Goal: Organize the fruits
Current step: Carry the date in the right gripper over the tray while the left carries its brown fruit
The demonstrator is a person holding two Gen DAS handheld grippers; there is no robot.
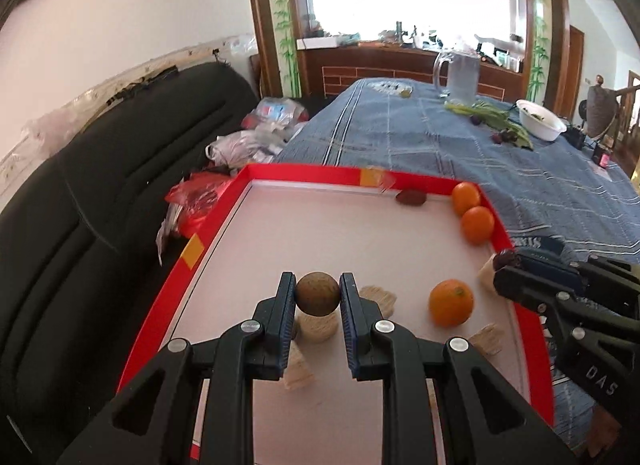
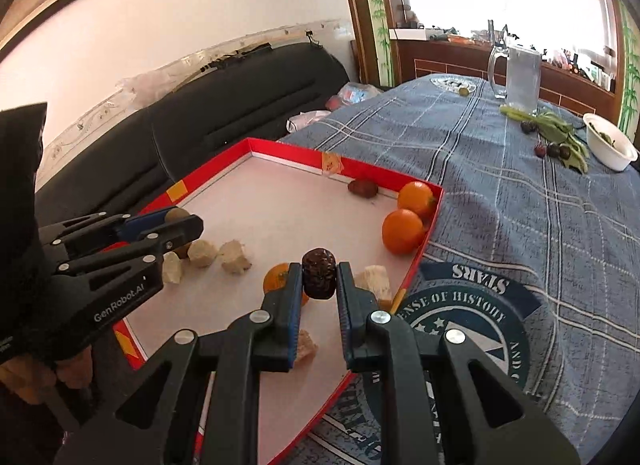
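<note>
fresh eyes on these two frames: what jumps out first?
Each hand-held gripper is shut on a fruit above the red-rimmed tray: the left hand-held gripper pinches a round brown fruit, the right hand-held gripper a dark wrinkled date. Next, two oranges sit together in the tray's far right corner.

"GenRobot.AI" on the left gripper (image 2: 182, 231); "STARS", "OF HISTORY" on the blue tablecloth (image 2: 500, 225).

white bowl (image 2: 610, 147) contents too small to identify; orange (image 2: 280, 279) partly hidden.
</note>
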